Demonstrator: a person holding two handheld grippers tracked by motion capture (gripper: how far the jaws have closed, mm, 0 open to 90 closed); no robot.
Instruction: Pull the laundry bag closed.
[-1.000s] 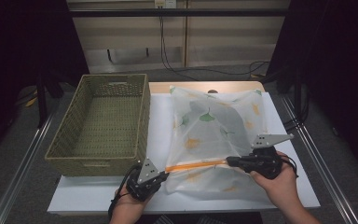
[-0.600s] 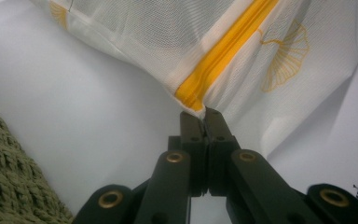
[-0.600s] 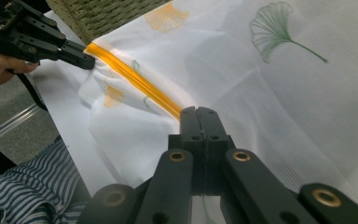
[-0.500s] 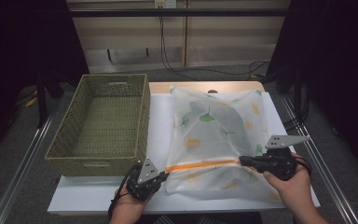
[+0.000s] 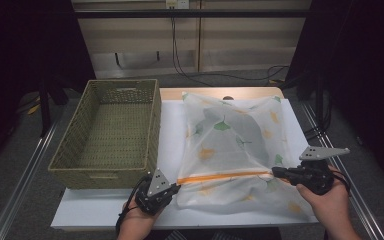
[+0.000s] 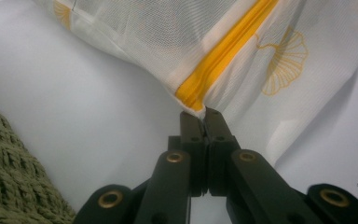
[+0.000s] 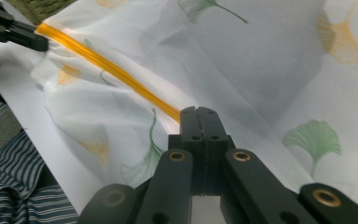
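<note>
Mesh laundry bag [image 5: 235, 145] lies flat on the white worktop [image 5: 170, 135], right of the wicker basket [image 5: 111, 131]. We find the left gripper [image 6: 199, 112] pinching the near end of the orange zipper [image 5: 225, 175], and the right gripper [image 7: 198, 112] pressed together on its far end, apparently at the slider.
</note>
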